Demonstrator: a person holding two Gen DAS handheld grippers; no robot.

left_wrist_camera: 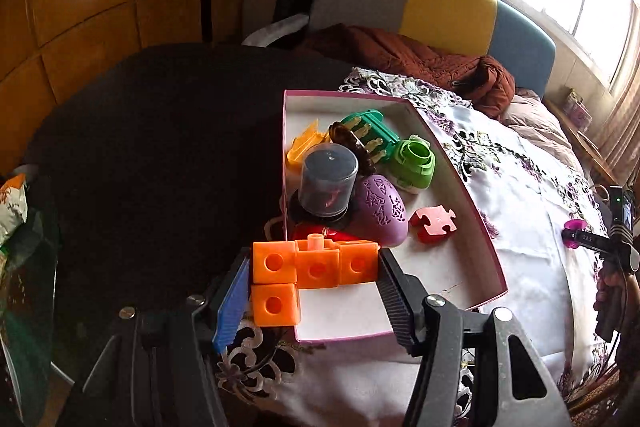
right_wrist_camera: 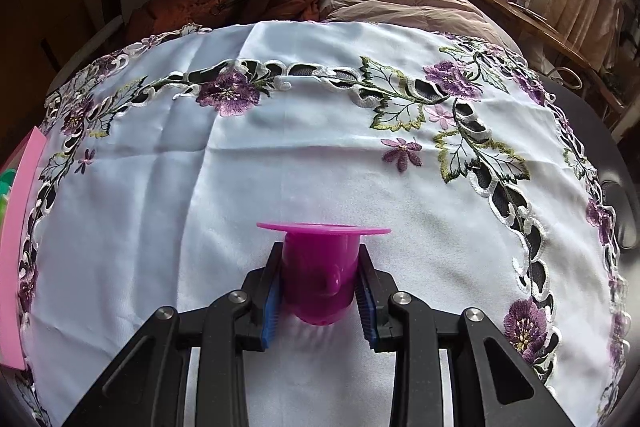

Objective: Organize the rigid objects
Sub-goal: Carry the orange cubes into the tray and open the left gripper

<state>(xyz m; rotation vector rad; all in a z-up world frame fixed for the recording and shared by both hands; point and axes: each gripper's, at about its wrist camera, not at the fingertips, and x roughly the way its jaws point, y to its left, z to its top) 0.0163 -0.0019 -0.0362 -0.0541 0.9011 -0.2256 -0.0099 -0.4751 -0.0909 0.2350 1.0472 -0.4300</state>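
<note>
Over the embroidered white tablecloth [right_wrist_camera: 304,179], my left gripper [left_wrist_camera: 316,267] jaws pinch the orange linked-cube block [left_wrist_camera: 312,267], which I'd lower gently into the pink-rimmed cardboard box [left_wrist_camera: 486,227]; right gripper [right_wrist_camera: 318,291] jaws pinch the magenta plastic flanged cup [right_wrist_camera: 320,267].

Dark round table [left_wrist_camera: 160,131] under white floral-embroidered cloth [right_wrist_camera: 280,167], pink-rimmed box [left_wrist_camera: 460,183] on the cloth.

Left wrist camera looked down closely over the pink box [left_wrist_camera: 460,187]; right's skimmed the shared embroidered tablecloth [right_wrist_camera: 280,167].
</note>
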